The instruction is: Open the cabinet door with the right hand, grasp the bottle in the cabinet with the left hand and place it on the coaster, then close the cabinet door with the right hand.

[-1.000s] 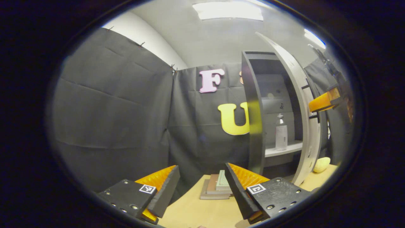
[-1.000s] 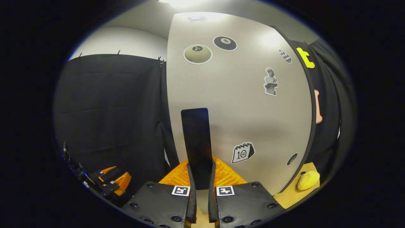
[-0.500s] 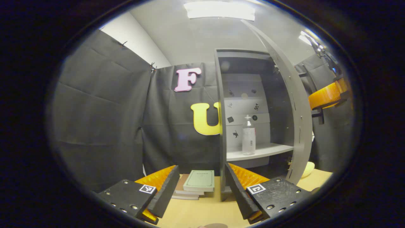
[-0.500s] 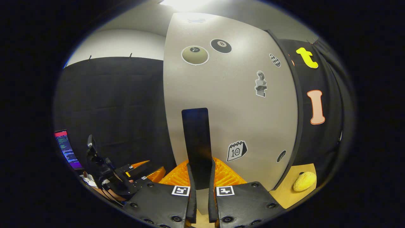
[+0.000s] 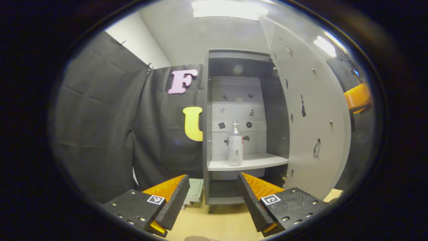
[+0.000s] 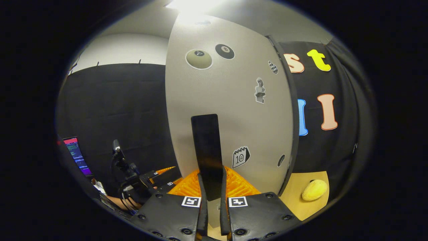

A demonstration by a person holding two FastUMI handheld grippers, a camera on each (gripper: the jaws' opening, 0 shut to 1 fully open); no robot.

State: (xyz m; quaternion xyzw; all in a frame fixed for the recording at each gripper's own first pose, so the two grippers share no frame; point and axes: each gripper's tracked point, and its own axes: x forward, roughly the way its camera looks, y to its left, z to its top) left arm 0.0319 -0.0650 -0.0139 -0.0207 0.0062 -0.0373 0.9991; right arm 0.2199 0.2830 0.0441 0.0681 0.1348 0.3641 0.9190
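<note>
Grey cabinet door [image 6: 230,110] swung wide open, stickers on its outer face. Right gripper [image 6: 211,214] clamped on the black door handle [image 6: 207,150], both fingers pressing its lower end, gap between them no wider than the handle itself. Same gripper's body visible at far right of the left gripper view, behind the door edge [image 5: 357,97].

Left gripper [image 5: 212,197] spread wide, holding nothing, touching nothing. Fingers frame the cabinet [image 5: 207,134] opening from well in front; one fingertip [image 5: 182,182] sits low left, the other low right of the lower compartment.

One clear bottle [image 5: 235,144], upright on the white shelf [image 5: 247,163] inside the cabinet, toward the shelf's left-middle, well apart from the left gripper. Small stickers on the back panel behind it, too small to make out.

Count:
- 1 cabinet, 1 door, 1 handle
- 1 bottle
- 1 shelf visible, open lower compartment beneath it
- 1 yellow lemon-like item [image 6: 314,189] on the wooden table [image 6: 297,201], just beyond the door's hinge edge
- 1 green notebook [image 5: 195,190] lying flat on the table left of the cabinet; whether more lie under it cannot be told
- 1 lit screen [image 6: 77,155] at far left in the right gripper view
</note>
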